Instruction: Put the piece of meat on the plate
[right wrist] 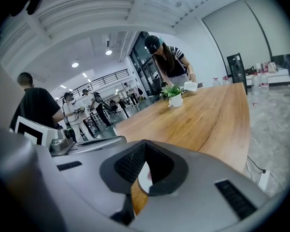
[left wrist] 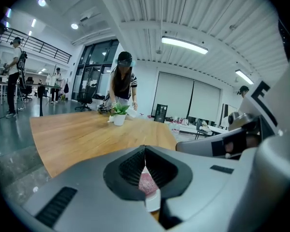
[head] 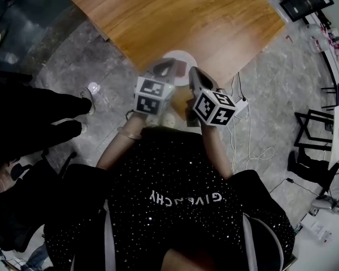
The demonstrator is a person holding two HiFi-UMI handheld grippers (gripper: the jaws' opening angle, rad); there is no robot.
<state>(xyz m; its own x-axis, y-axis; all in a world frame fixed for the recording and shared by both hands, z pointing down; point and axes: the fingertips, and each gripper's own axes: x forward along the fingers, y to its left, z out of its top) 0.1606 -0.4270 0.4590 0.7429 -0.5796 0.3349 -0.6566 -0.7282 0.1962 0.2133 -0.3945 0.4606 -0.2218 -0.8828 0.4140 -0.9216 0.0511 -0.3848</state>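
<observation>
A white plate [head: 182,57] lies at the near corner of the wooden table [head: 175,16]. In the left gripper view a pinkish piece of meat [left wrist: 147,182] rests on the plate [left wrist: 153,200], seen through the gap under the jaws. My left gripper [left wrist: 145,151] is shut with nothing in it, and hangs just over the plate's near side [head: 165,68]. Beside it on the right, my right gripper [right wrist: 144,146] is also shut and empty [head: 195,75]. Under it only a sliver of the plate [right wrist: 143,176] shows. The head view hides the meat behind the left gripper.
A small potted plant [left wrist: 119,114] stands far across the table, where a person [left wrist: 123,81] bends over it. Cables [head: 243,134] trail on the floor right of the table corner. A person's dark legs [head: 39,117] stand at the left. Chairs and desks fill the right edge.
</observation>
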